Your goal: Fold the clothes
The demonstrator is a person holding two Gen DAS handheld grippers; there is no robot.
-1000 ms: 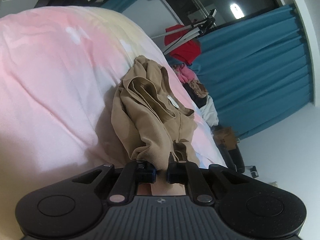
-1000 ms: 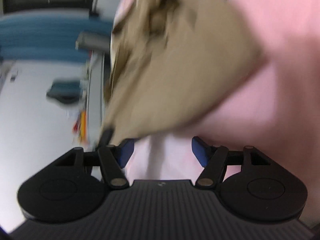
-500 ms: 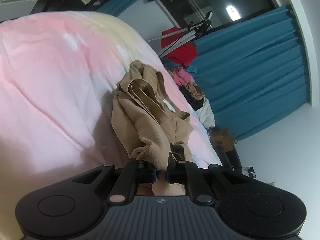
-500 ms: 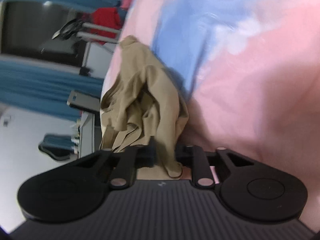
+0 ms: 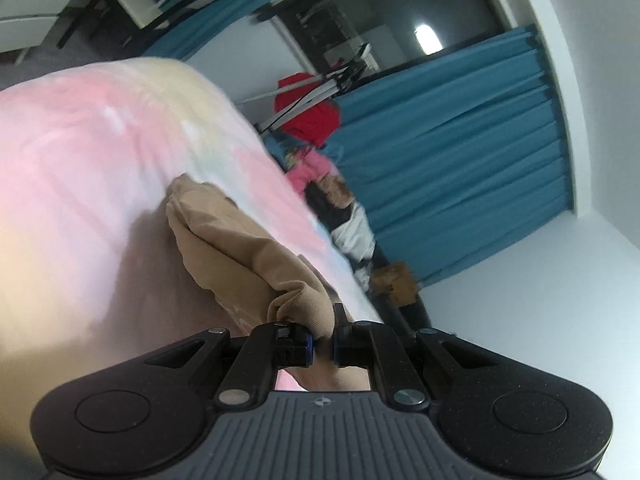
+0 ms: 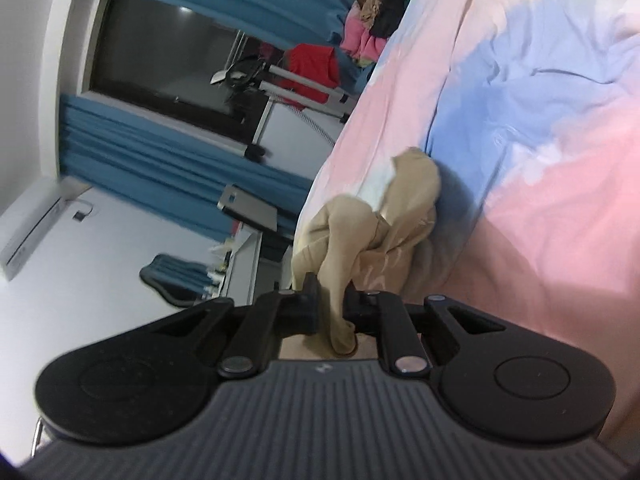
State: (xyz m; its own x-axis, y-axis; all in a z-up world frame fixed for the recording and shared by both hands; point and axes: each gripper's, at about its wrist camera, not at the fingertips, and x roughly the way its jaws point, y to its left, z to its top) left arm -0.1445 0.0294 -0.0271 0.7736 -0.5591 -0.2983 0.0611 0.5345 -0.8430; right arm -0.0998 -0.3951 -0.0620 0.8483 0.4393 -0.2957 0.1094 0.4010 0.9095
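Note:
A crumpled tan garment (image 5: 236, 244) lies on a bed with a pink, blue and yellow cover (image 5: 80, 168). My left gripper (image 5: 322, 330) is shut on one edge of the garment and holds it just above the bed. In the right wrist view the same tan garment (image 6: 384, 232) hangs bunched over the bed cover (image 6: 540, 140). My right gripper (image 6: 332, 306) is shut on another edge of it, with a strip of cloth passing between the fingers.
A heap of other clothes (image 5: 328, 184) lies at the far end of the bed, near a red garment on a metal rack (image 5: 312, 108). Blue curtains (image 5: 460, 152) cover the wall behind. The right wrist view shows a desk with a laptop (image 6: 248, 208) beside the bed.
My right gripper has closed on the garment's edge; it was open a second ago. Both grippers have pulled back, lifting the garment and drawing it out along the bed.

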